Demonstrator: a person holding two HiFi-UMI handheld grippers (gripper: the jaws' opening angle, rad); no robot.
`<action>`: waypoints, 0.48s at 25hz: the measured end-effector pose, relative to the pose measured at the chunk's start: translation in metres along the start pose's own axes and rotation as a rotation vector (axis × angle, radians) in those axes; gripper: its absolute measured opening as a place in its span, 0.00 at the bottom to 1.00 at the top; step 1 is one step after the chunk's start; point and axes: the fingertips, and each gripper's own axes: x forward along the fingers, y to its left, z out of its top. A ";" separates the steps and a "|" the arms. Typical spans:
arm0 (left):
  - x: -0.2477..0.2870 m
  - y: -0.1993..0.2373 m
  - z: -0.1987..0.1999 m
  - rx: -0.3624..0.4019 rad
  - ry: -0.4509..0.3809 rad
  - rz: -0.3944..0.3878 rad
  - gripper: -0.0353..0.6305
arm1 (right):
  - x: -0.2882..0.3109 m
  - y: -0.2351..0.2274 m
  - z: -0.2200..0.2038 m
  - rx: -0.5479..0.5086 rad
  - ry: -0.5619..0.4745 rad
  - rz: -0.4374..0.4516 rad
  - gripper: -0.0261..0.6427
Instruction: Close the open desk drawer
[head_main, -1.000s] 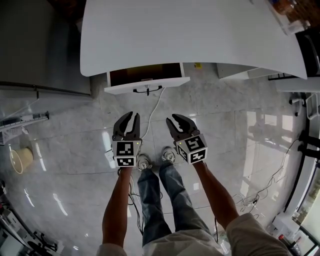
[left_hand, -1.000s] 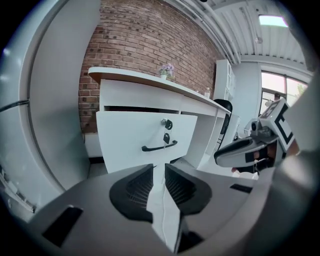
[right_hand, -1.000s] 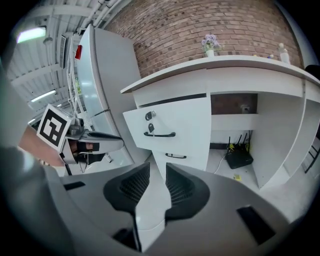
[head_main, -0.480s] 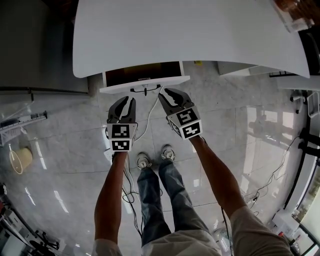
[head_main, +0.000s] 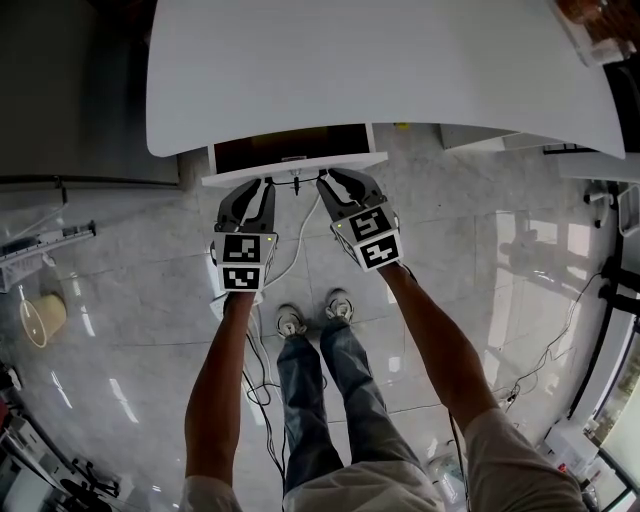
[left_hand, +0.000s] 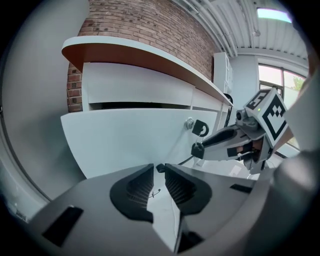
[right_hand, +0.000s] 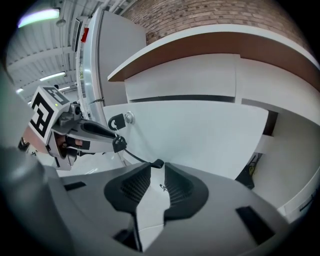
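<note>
The open drawer (head_main: 295, 167) sticks out from under the white desk top (head_main: 380, 70), its dark inside showing above its white front panel (left_hand: 125, 142) (right_hand: 200, 135). A key with a black fob (left_hand: 199, 128) (right_hand: 118, 123) hangs in the panel's lock. My left gripper (head_main: 256, 188) (left_hand: 159, 168) is just short of the panel's left half, open by a narrow gap with nothing in it. My right gripper (head_main: 336, 181) (right_hand: 157, 168) is beside it by the panel's right half; its jaws are closing, a small gap remains and they hold nothing. I cannot tell whether either tip touches the panel.
A white cable (head_main: 300, 235) runs down from the drawer over the glossy floor to my shoes (head_main: 312, 315). A tan bucket (head_main: 40, 320) stands at the far left. A grey cabinet (head_main: 70, 90) flanks the desk. More cables and stands (head_main: 590, 330) crowd the right.
Both grippers have moved forward from above my shoes up to the drawer front, the right one rolling a little. The drawer has not visibly shifted.
</note>
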 end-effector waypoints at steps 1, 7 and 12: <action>0.000 0.000 0.001 0.002 0.001 -0.003 0.17 | 0.000 0.001 0.001 -0.001 0.002 -0.001 0.18; 0.004 0.002 0.000 0.015 0.004 -0.004 0.17 | 0.004 -0.001 0.000 -0.017 0.016 -0.007 0.18; 0.015 0.012 0.008 0.022 0.012 -0.003 0.17 | 0.014 -0.010 0.010 -0.026 0.014 -0.002 0.18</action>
